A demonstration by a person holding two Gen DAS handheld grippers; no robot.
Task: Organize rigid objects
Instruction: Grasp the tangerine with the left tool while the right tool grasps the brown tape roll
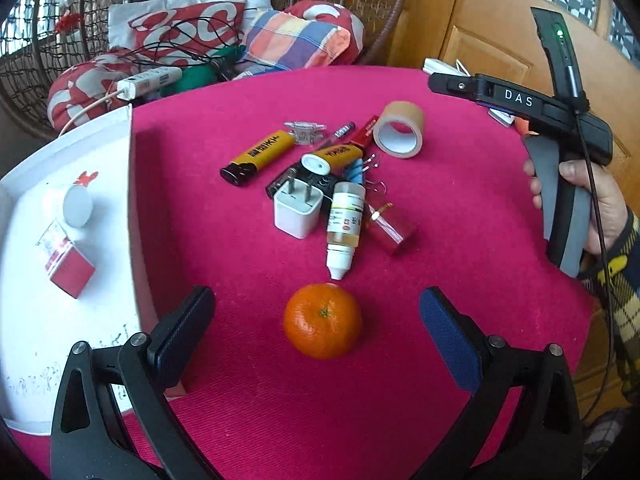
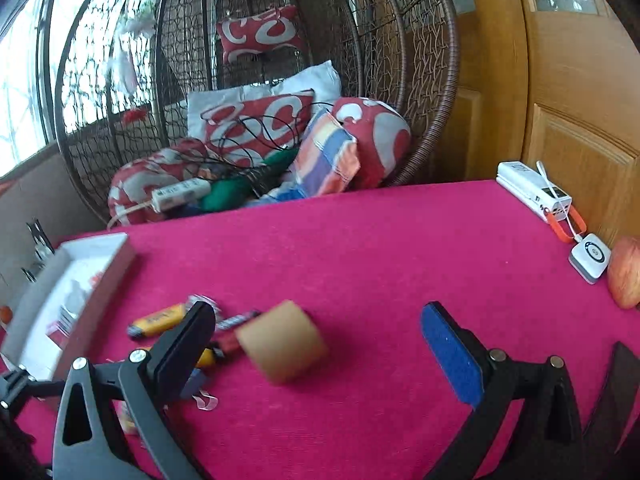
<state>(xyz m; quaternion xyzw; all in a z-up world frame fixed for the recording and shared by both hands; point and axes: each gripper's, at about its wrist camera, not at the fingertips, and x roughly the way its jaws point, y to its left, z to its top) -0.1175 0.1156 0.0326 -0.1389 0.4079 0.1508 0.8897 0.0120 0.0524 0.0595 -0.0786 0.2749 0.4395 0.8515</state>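
Your left gripper [image 1: 316,336] is wide open, nothing held. Round orange tangerine [image 1: 322,321] sits on the pink cloth-covered table [image 1: 460,240] between its pads, touching neither.

Using the tangerine as ref: just behind it, a small clear dropper bottle w/ white cap [image 1: 343,229], cap tip pointing at the fruit. White two-prong wall charger cube [image 1: 297,208] lies beside the bottle, to its left. Clear red rectangular block [image 1: 389,227] is right of the bottle. Further back: yellow-and-black lighter [image 1: 258,157], a second yellow lighter [image 1: 334,157] partly buried in the pile, and a brown tape roll w/ white core [image 1: 399,129] at the rear right of the pile. Left of the tangerine, a white shallow box [image 1: 24,320] holds a red-and-white small carton [image 1: 68,262] and a white round cap [image 1: 77,205].

Your right gripper [image 2: 316,344] is also spread open, empty, hovering over the table. Tape roll [image 2: 282,347] is blurred in the right wrist view, between the fingers but closer to the left one; can't tell contact. Your right hand [image 1: 592,200] grips the handle, well right of the tangerine.
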